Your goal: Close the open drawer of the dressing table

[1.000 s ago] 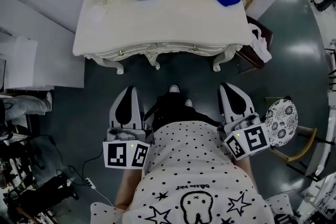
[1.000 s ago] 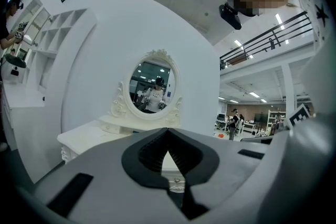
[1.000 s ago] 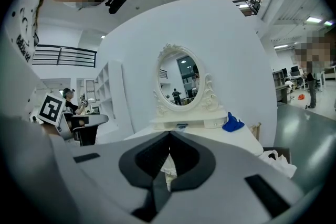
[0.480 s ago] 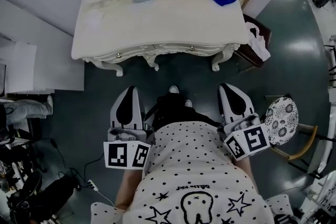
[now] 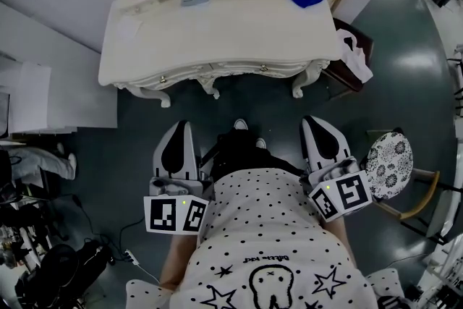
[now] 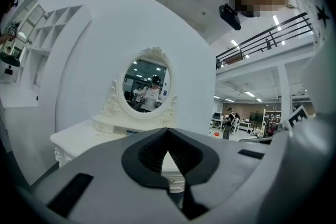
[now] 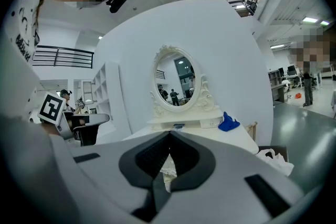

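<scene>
little has shifted: left tongs and right tongs closed, empty; dressing table runs left-right, drawers facing the person.

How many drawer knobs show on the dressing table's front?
2: left knob and right knob, either side of the dressing table front's centre. More may hide under the top.

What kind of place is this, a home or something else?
Probably not a home: it looks like a large workshop or lab hall with a mock bedroom corner. A white dressing table with an oval mirror stands by a partition wall, and a mezzanine railing and ceiling strip lights show behind.
</scene>
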